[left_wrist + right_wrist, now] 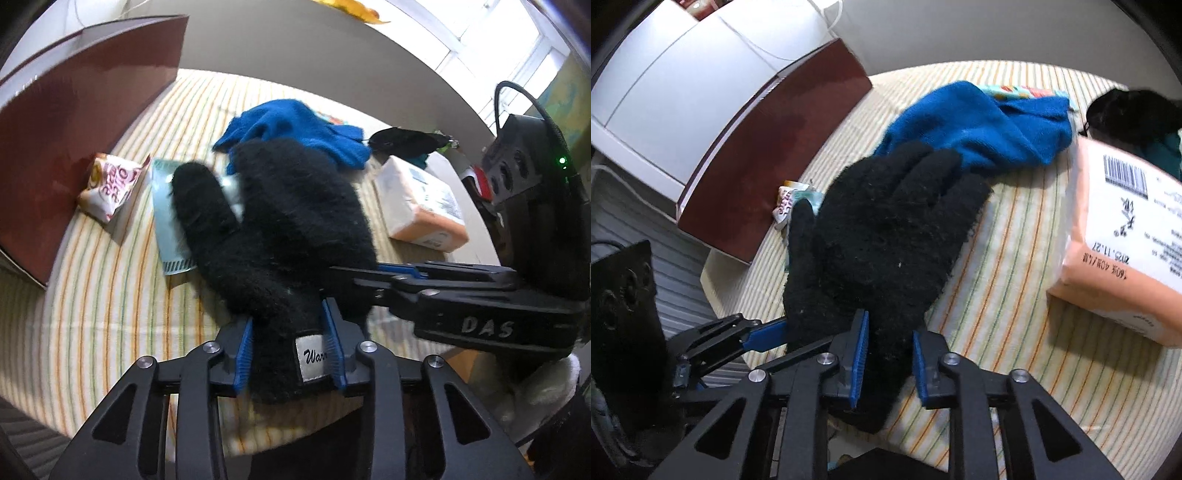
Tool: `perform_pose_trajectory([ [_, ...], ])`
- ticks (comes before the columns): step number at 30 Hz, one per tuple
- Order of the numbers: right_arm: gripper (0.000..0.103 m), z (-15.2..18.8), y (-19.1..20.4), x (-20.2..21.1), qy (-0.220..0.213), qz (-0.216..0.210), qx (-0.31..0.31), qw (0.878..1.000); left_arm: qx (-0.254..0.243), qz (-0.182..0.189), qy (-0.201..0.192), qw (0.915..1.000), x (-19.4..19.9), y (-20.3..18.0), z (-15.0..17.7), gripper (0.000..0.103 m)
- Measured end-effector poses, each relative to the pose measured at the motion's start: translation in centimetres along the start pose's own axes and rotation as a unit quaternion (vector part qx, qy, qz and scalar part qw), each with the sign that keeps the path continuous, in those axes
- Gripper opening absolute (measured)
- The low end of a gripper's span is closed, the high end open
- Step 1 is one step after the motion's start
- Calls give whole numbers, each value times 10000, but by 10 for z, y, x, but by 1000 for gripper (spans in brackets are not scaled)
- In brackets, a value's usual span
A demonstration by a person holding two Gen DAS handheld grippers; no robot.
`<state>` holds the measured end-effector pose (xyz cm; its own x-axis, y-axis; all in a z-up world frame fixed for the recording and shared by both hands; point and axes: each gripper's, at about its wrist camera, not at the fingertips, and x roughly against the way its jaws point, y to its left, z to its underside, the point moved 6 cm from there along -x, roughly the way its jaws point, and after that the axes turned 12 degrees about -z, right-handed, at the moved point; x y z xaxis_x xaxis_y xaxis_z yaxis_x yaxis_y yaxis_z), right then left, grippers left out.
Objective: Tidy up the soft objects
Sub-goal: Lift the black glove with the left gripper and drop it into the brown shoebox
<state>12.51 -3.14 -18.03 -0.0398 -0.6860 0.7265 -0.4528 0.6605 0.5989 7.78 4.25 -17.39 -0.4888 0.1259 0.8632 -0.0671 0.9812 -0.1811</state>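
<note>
A fuzzy black glove (280, 221) lies flat on the striped cloth, fingers pointing away; it also shows in the right wrist view (882, 236). My left gripper (291, 350) is shut on its cuff, by a white label. My right gripper (888, 362) also grips the cuff end between its blue pads; its fingers (399, 275) reach in from the right in the left wrist view. A blue glove (295, 125) lies crumpled just beyond the black one, also in the right wrist view (982, 129). Another dark item (1134, 110) lies far right.
A dark red box (74, 140) stands at the left, a snack packet (110, 186) beside it. A pale green packet (170, 218) lies under the glove's thumb. An orange tissue pack (1123, 236) sits at the right. The table edge (713, 269) is at left.
</note>
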Motion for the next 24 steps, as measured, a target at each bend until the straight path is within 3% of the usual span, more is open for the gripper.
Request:
perform_pose_trajectory([
  [2, 22, -1, -4, -1, 0, -87, -110, 9999, -115, -66, -85, 9999, 0, -2, 0, 32],
  [6, 18, 2, -2, 2, -33, -105, -28, 9999, -249, -201, -331, 9989, 9, -6, 0, 23],
  [11, 10, 2, 18, 17, -198, 47, 329, 9992, -389, -103, -602, 9974, 27, -13, -7, 20],
  [24, 8, -8, 46, 44, -530, 218, 720, 9958, -261, 139, -917, 9953, 50, -12, -21, 17],
])
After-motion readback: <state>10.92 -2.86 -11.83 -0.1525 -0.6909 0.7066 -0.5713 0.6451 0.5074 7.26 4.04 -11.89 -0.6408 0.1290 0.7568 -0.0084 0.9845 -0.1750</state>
